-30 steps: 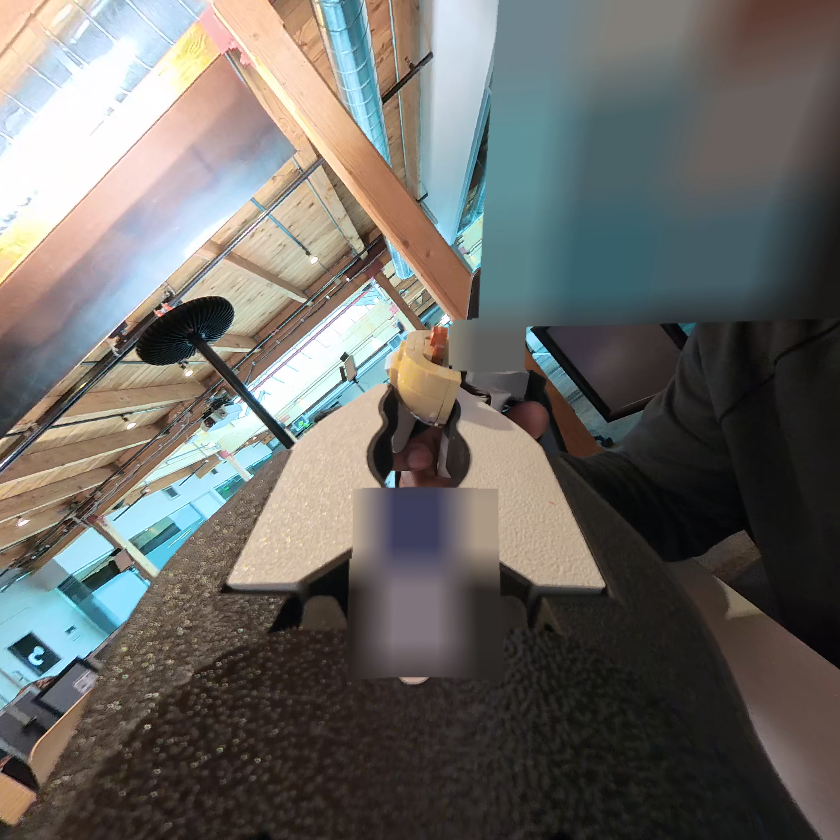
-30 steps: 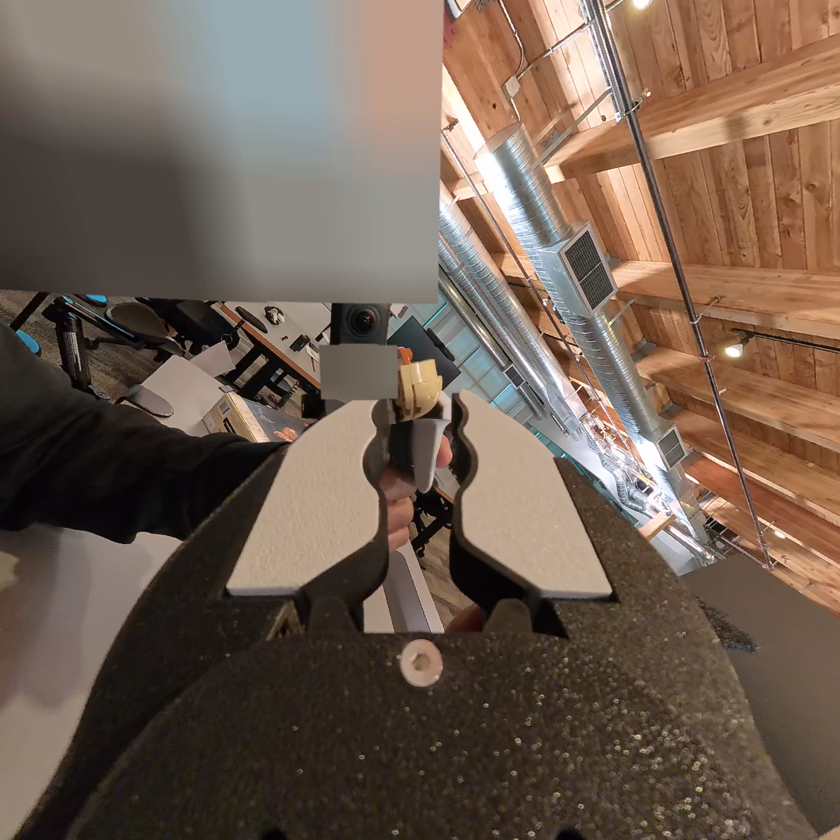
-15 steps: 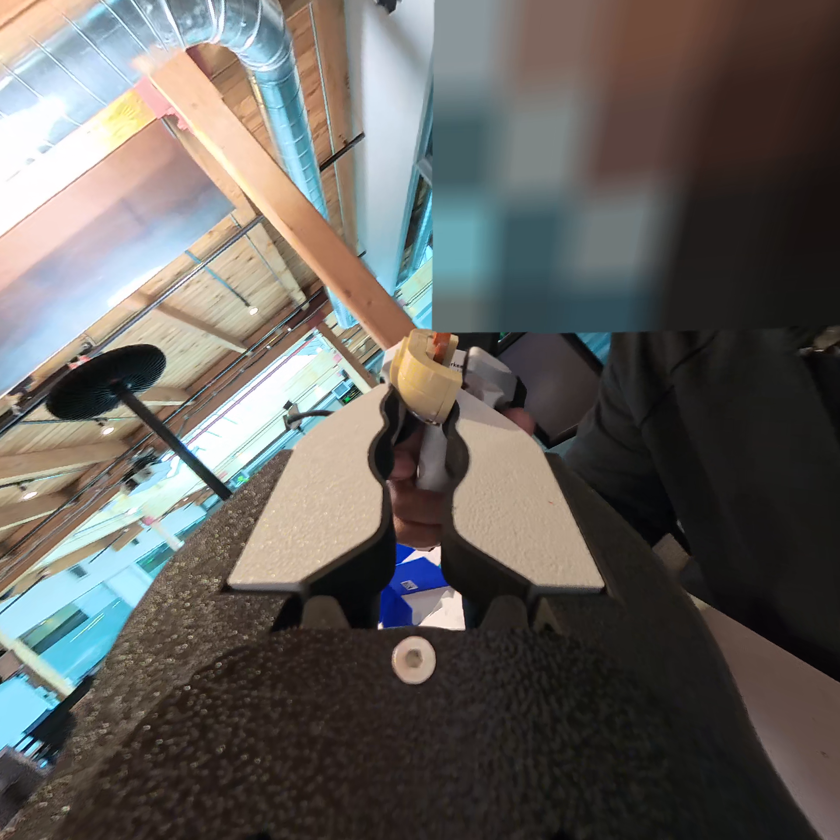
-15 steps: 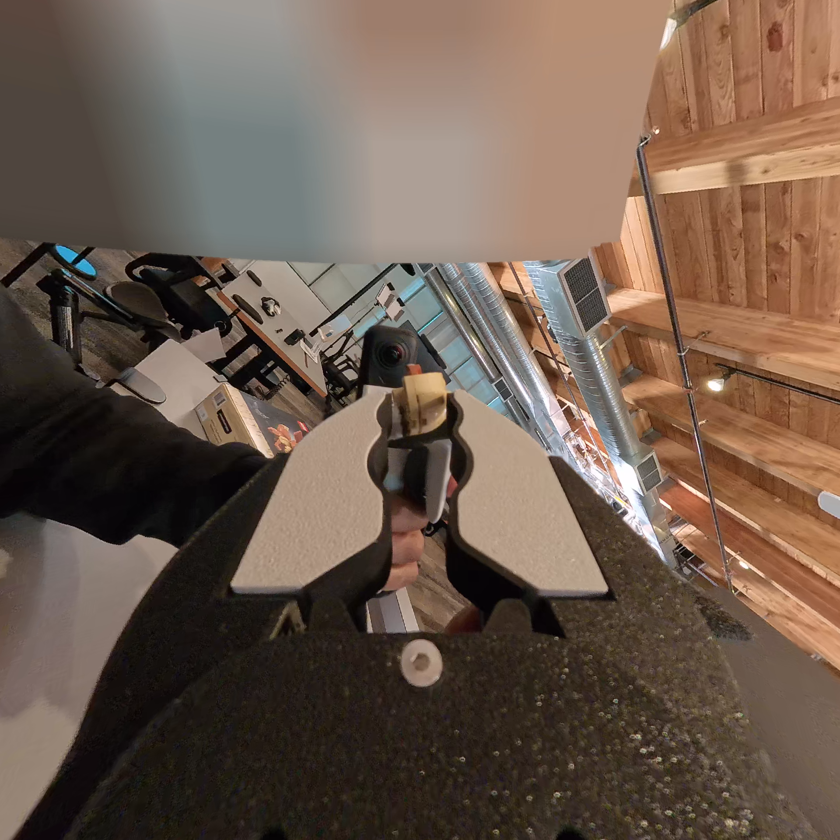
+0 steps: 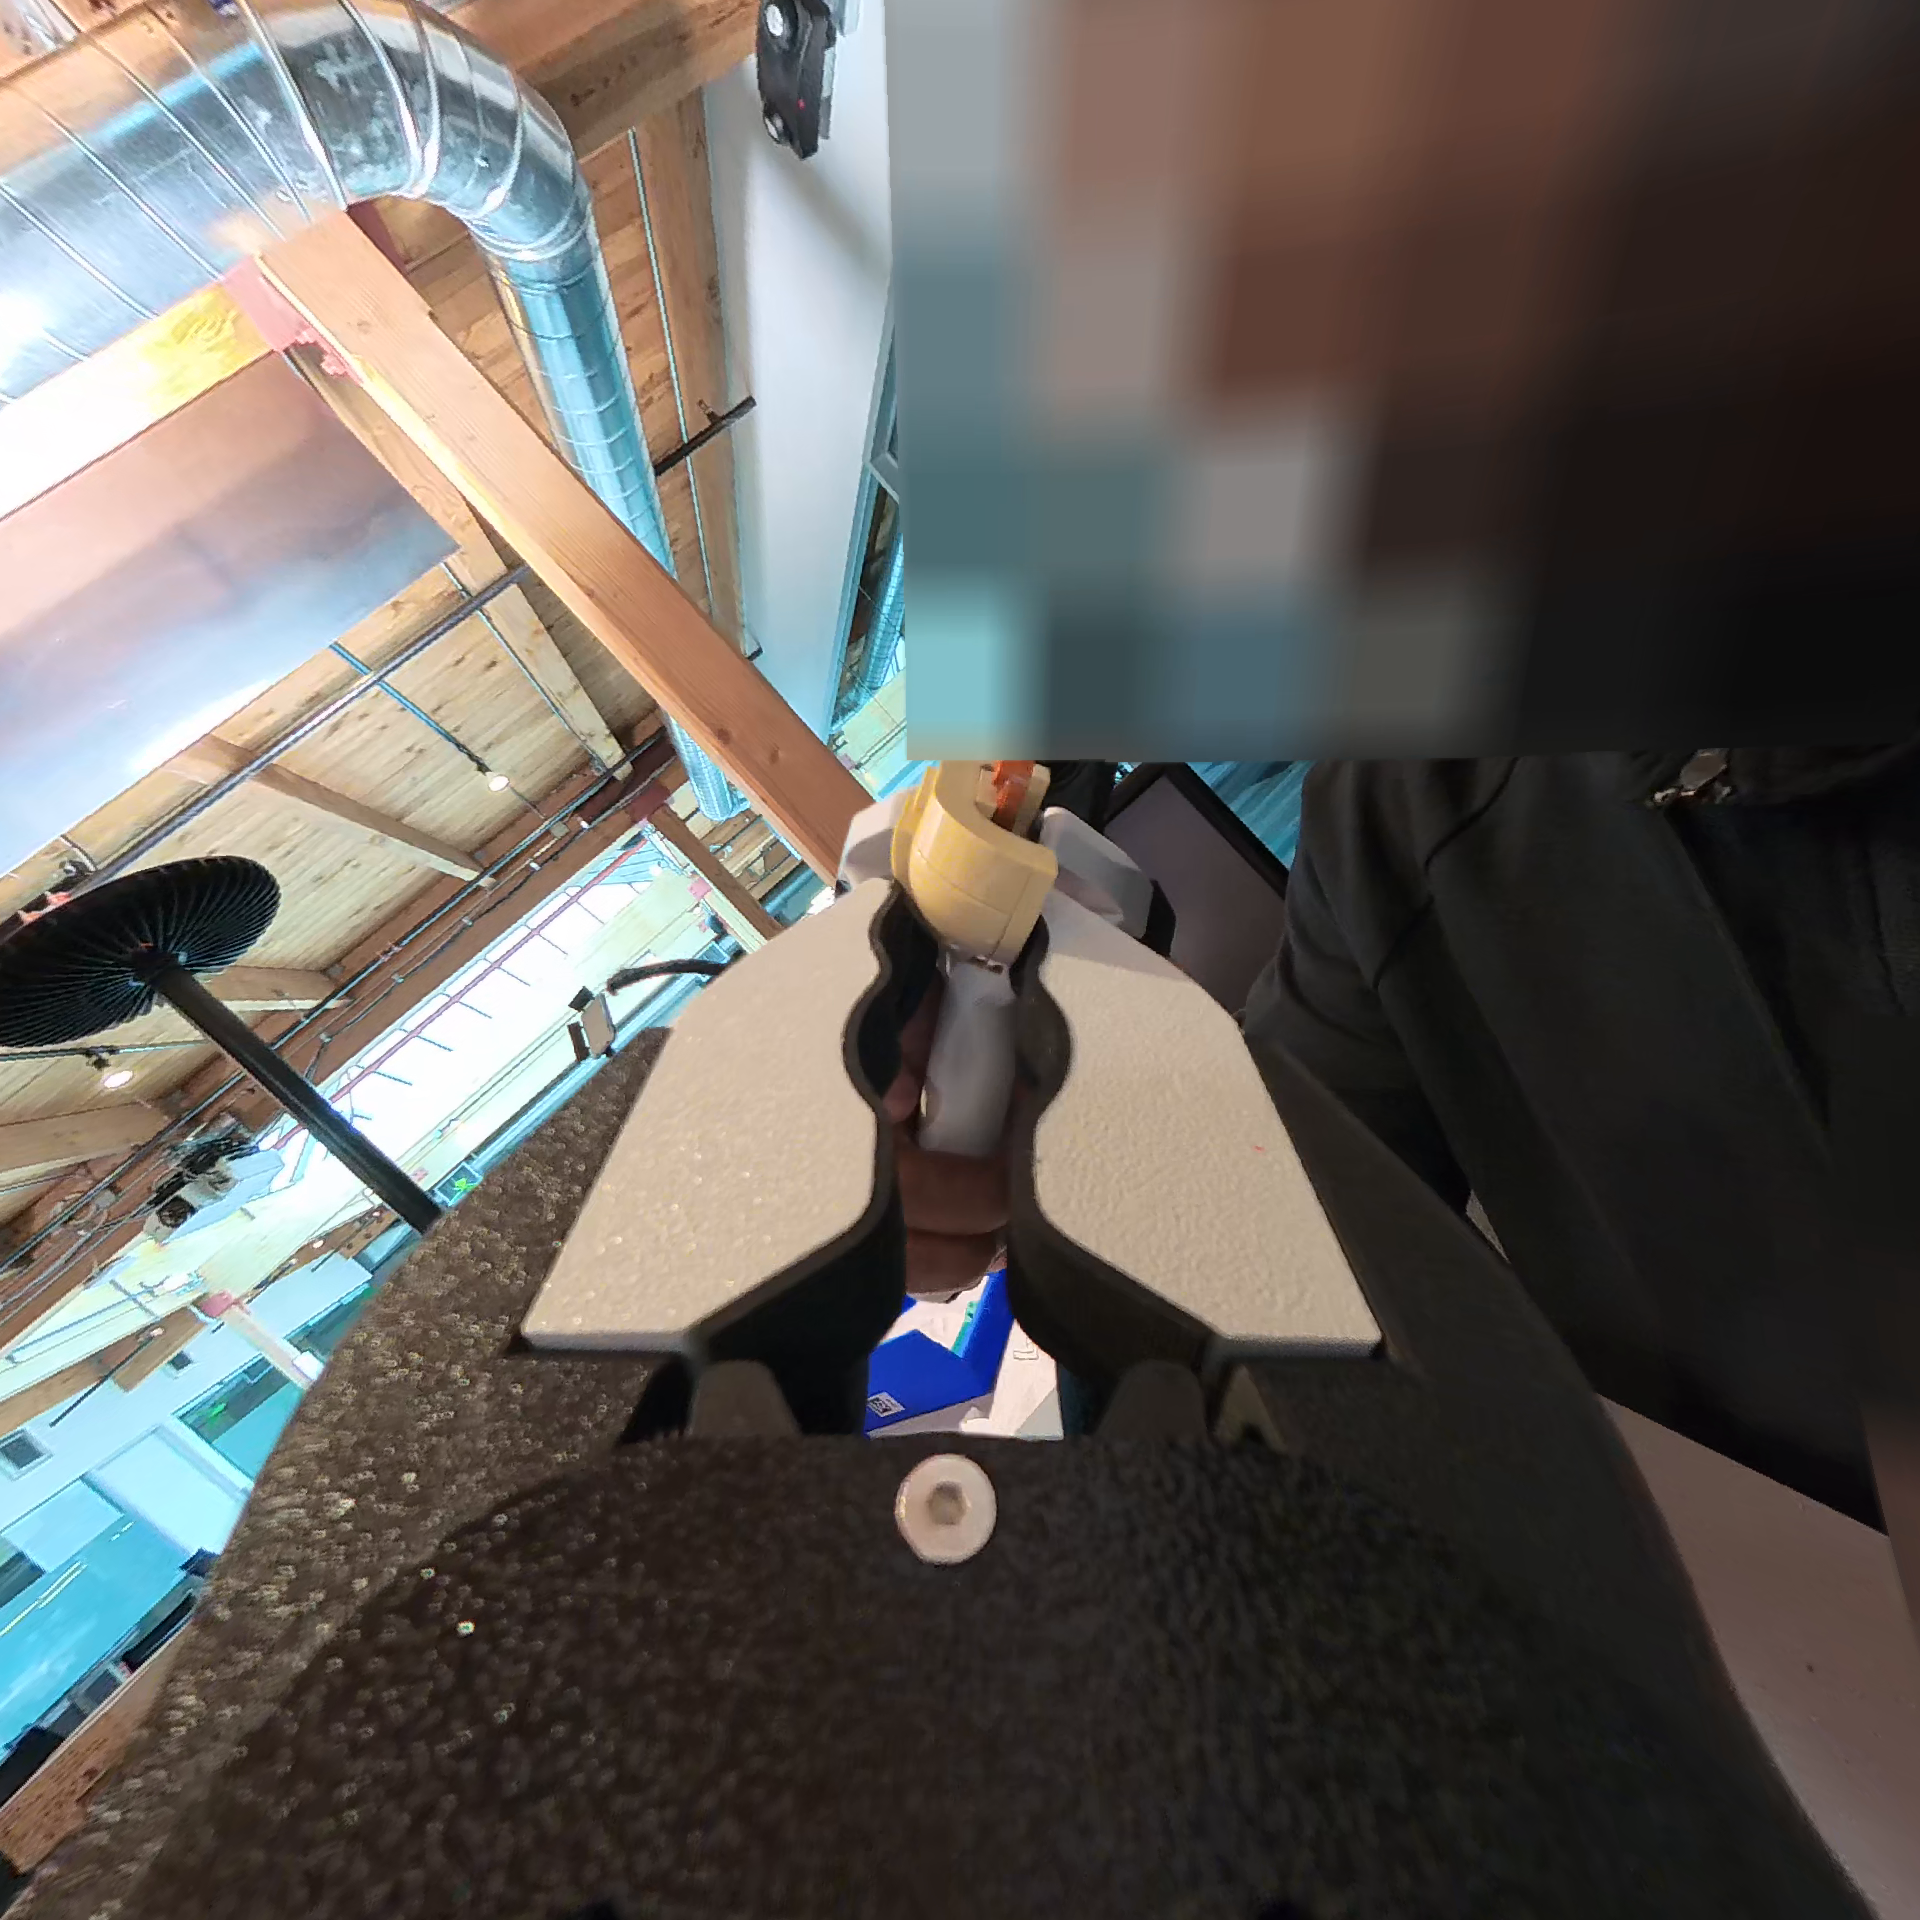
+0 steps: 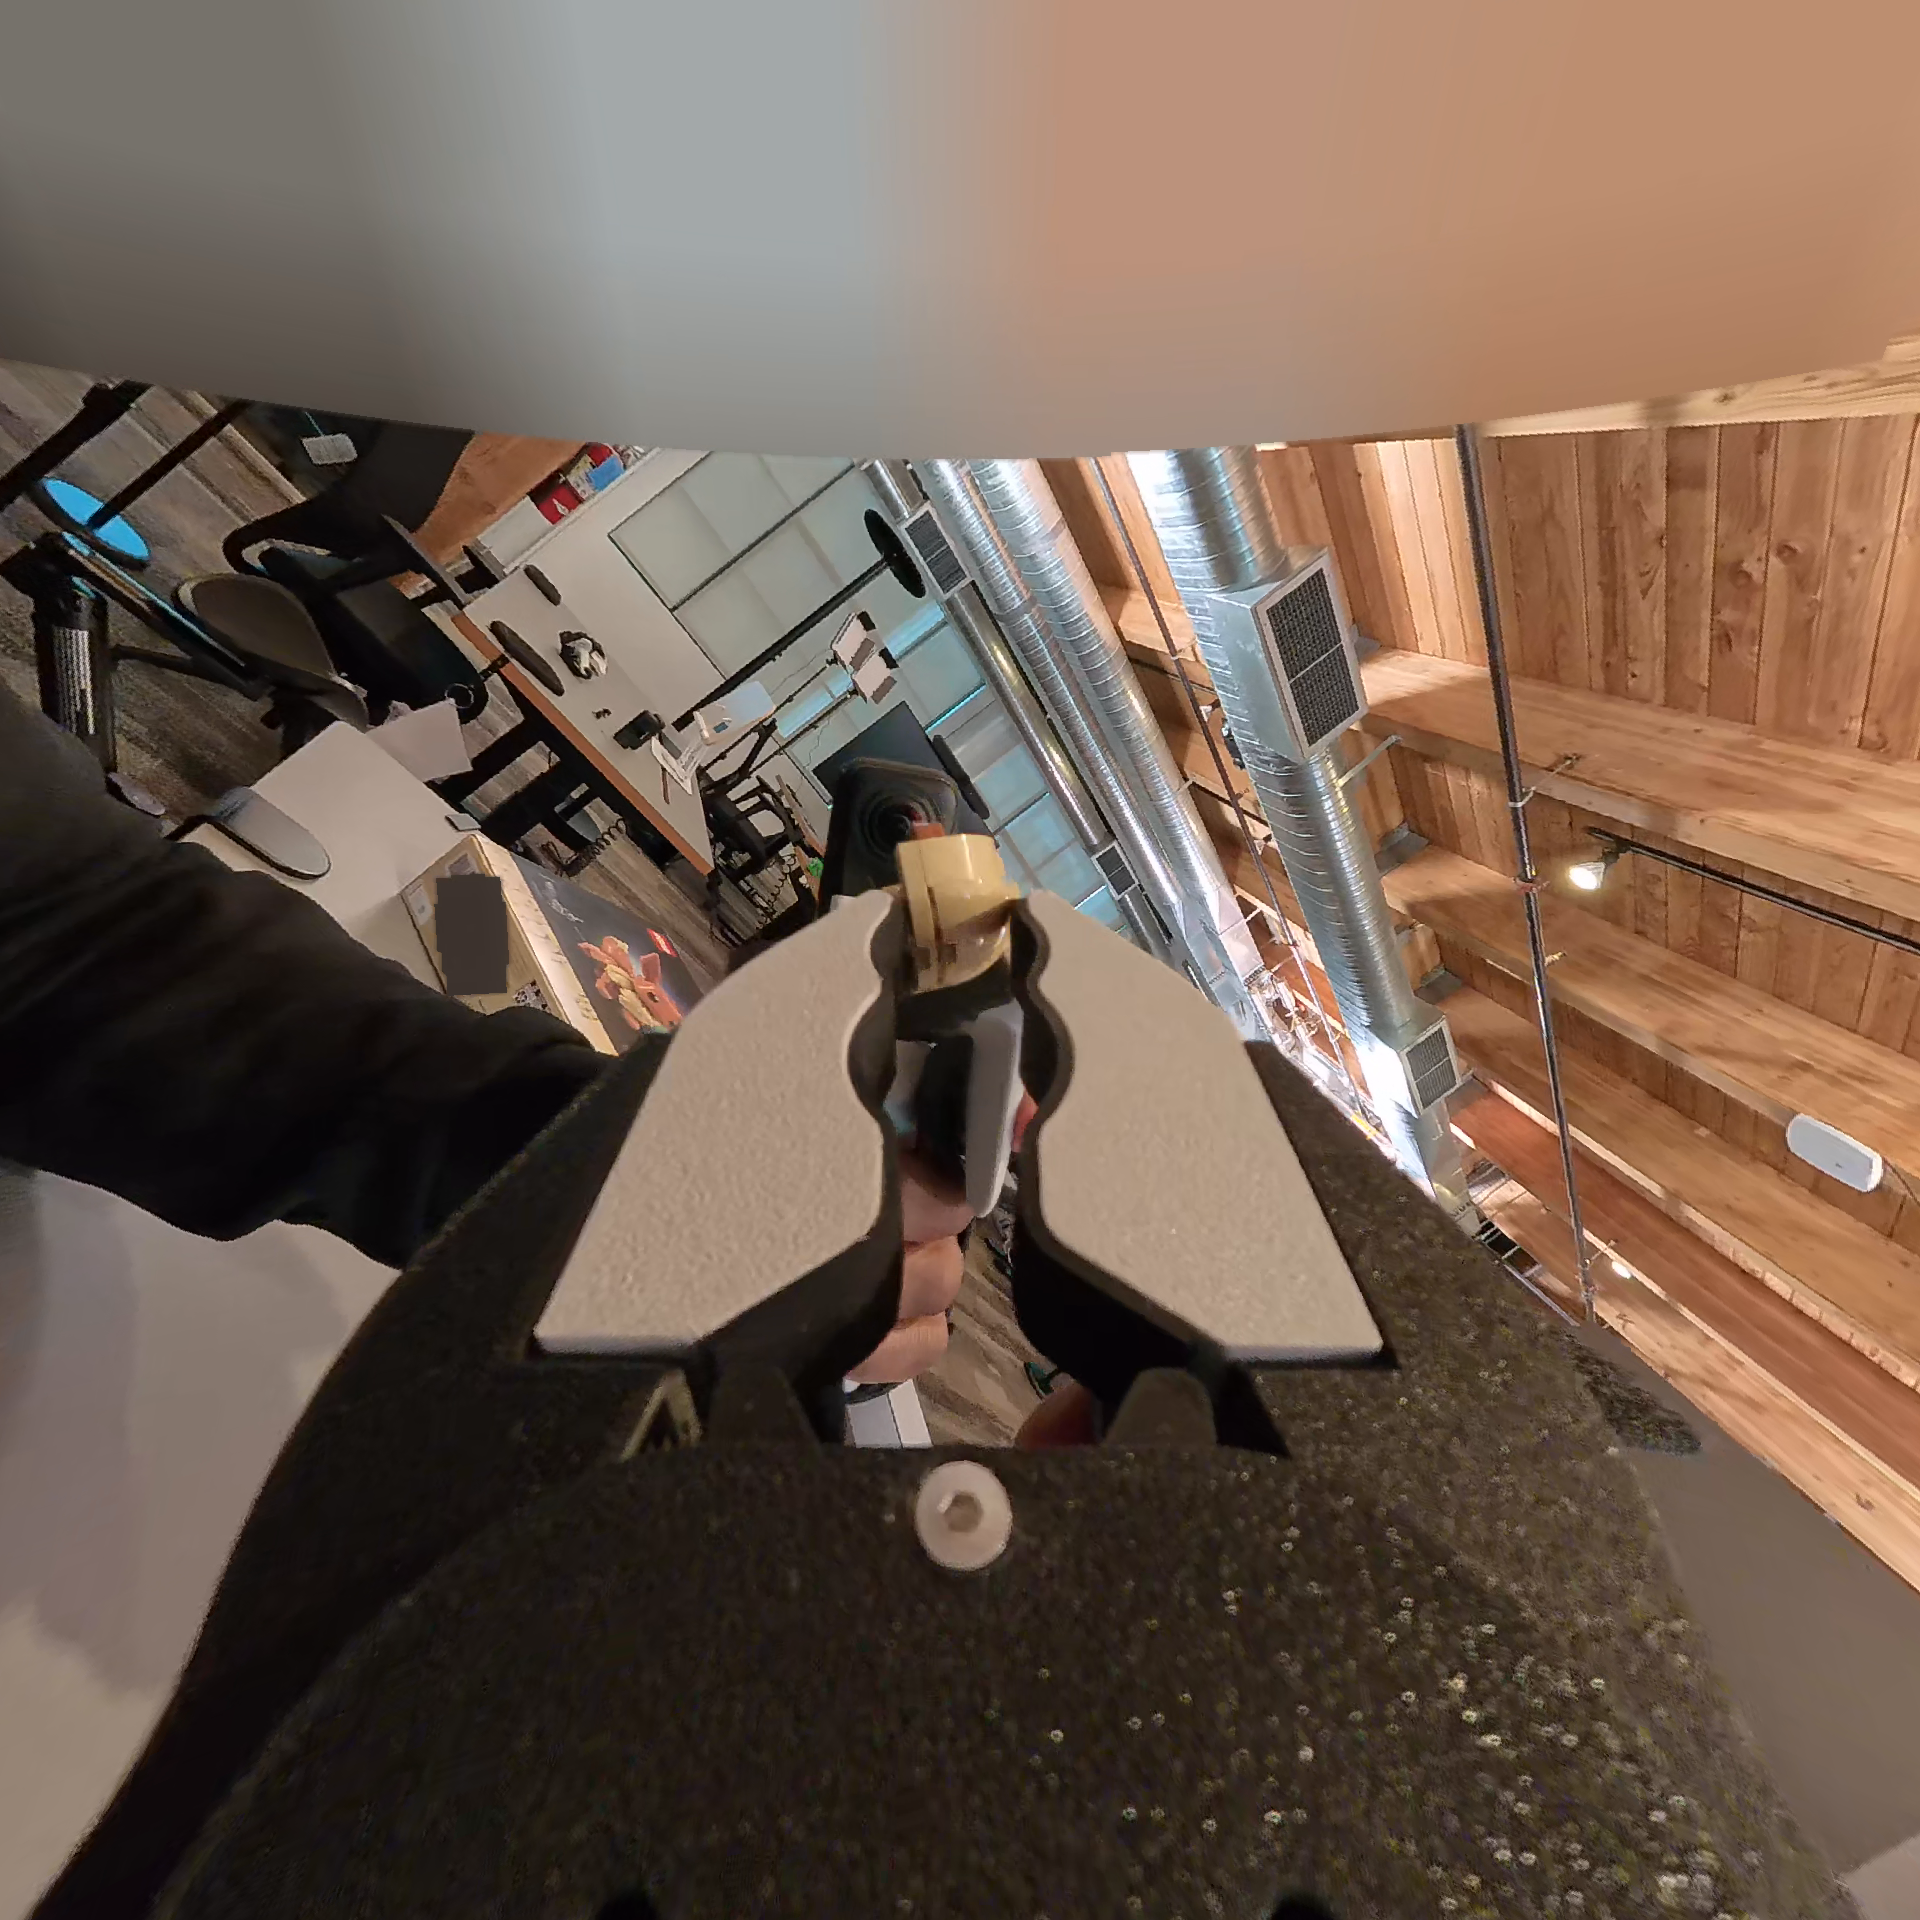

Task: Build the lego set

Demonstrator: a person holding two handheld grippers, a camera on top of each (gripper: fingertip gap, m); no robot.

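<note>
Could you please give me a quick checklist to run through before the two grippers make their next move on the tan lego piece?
1. Left gripper shut on the tan lego piece: ok.
2. Right gripper shut on the same piece: ok.
3. Orange part seated on the piece: cannot tell.
4. Grippers clear of each other: cannot tell.
5. Lego box out of the way on the table: ok.

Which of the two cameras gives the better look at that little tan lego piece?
The left wrist view: the tan lego piece appears larger there, its curved side and orange part visible, pinched at the left gripper tips. In the right wrist view it looks smaller and end-on, at the right gripper tips.
</note>
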